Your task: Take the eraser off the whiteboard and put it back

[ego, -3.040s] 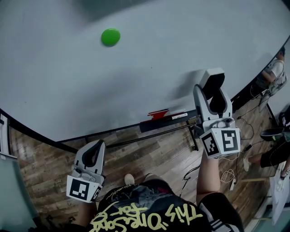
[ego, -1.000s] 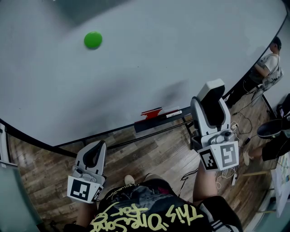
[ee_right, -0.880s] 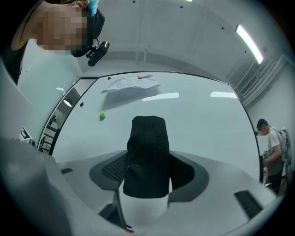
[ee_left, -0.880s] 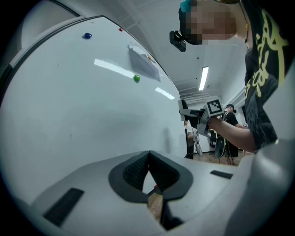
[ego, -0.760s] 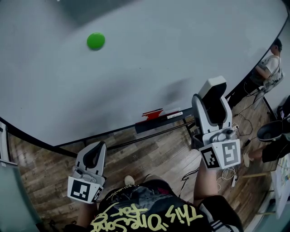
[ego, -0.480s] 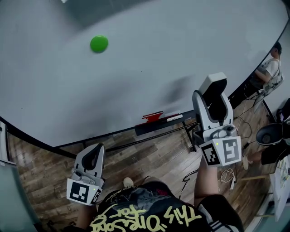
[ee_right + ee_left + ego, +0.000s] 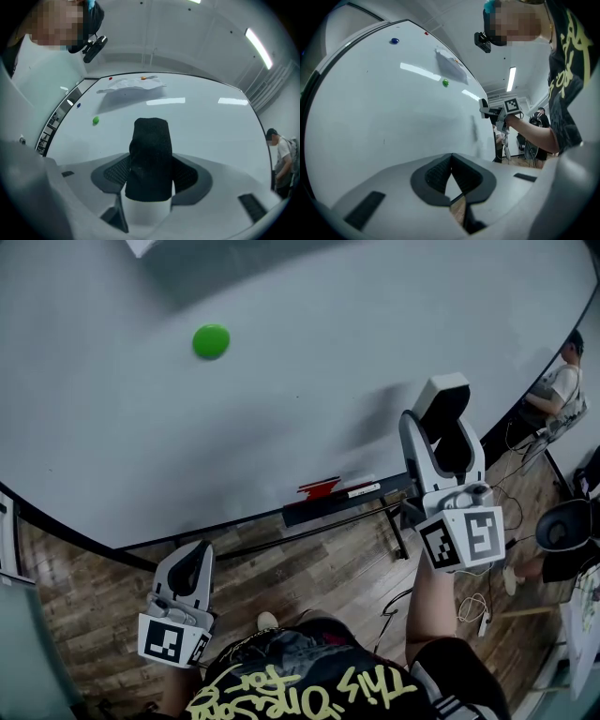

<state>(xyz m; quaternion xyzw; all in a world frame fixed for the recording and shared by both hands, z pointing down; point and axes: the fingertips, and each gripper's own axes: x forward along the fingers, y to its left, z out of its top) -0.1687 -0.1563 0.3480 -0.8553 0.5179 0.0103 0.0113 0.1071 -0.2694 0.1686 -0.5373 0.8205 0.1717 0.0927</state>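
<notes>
My right gripper (image 7: 444,427) is shut on the eraser (image 7: 149,159), a white block with a black felt face. In the head view the eraser (image 7: 442,396) is held up near the whiteboard (image 7: 309,352), at its lower right; whether it touches the board I cannot tell. In the right gripper view the felt stands upright between the jaws in front of the board (image 7: 201,122). My left gripper (image 7: 192,568) hangs low at the left, below the board's edge, shut with nothing in it. Its closed jaws show in the left gripper view (image 7: 451,180).
A green round magnet (image 7: 211,340) sticks to the board at upper left. The marker tray (image 7: 349,498) under the board holds a red item (image 7: 320,487) and a white marker (image 7: 361,490). Wooden floor lies below. A person (image 7: 562,381) sits at far right among cables.
The right gripper with the eraser has risen slightly and shifted a little right over the last second. The left gripper has sunk lower in the view.
</notes>
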